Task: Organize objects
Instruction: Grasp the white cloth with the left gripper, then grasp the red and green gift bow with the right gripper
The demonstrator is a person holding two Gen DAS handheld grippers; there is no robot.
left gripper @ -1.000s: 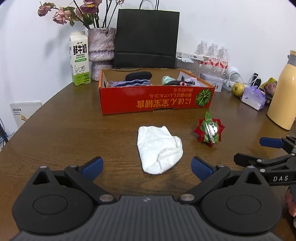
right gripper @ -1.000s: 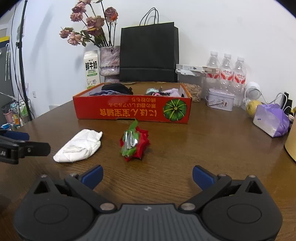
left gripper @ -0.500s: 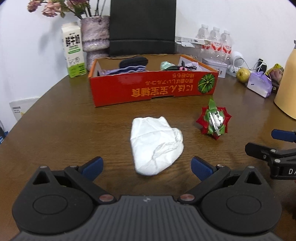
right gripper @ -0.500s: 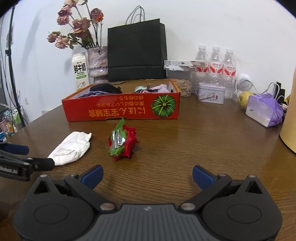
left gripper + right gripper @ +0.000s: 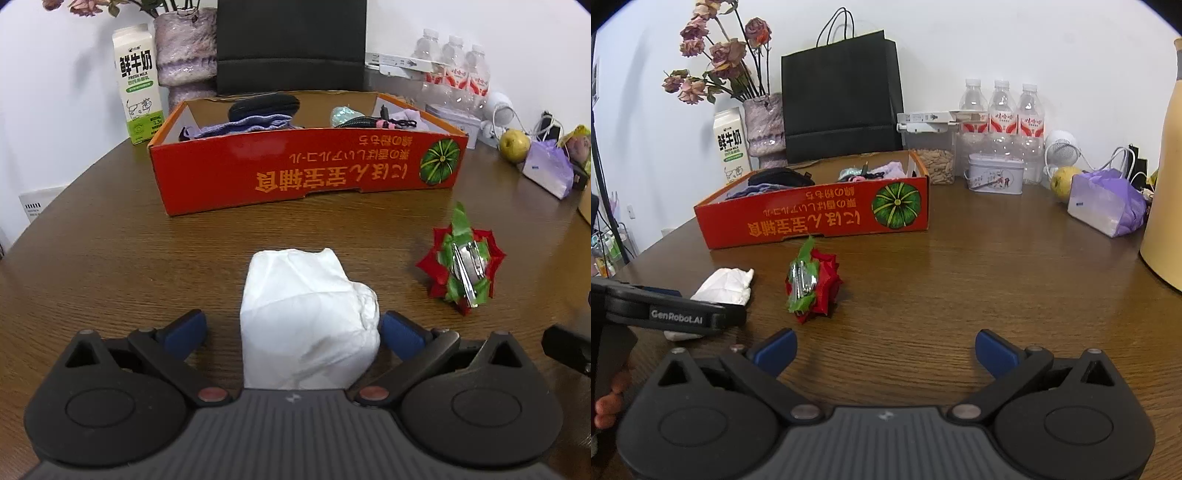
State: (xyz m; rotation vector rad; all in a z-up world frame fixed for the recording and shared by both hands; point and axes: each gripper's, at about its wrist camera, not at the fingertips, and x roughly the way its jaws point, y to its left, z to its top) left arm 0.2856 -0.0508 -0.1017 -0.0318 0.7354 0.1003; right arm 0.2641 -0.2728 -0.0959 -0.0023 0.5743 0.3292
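A crumpled white cloth (image 5: 306, 314) lies on the wooden table, and my left gripper (image 5: 291, 334) stands open around its near end, blue pads on either side. A red and green flower hair clip (image 5: 461, 266) rests to the cloth's right. Behind both sits the red cardboard box (image 5: 306, 173) holding several small items. In the right wrist view my right gripper (image 5: 884, 350) is open over bare table, with the hair clip (image 5: 810, 284) ahead on the left, the cloth (image 5: 726, 282) partly hidden by the left gripper's body, and the box (image 5: 820, 218) further back.
Along the wall stand a milk carton (image 5: 138, 81), a vase (image 5: 186, 55), a black paper bag (image 5: 291, 44), water bottles (image 5: 1001, 110), a tin (image 5: 995, 177), a purple bag (image 5: 1108, 206) and a yellow flask (image 5: 1165, 177). Fingers of a hand (image 5: 607, 402) show at the left.
My left gripper has moved forward until the white cloth sits between its open fingers. The right gripper has shifted slightly right and forward, staying open.
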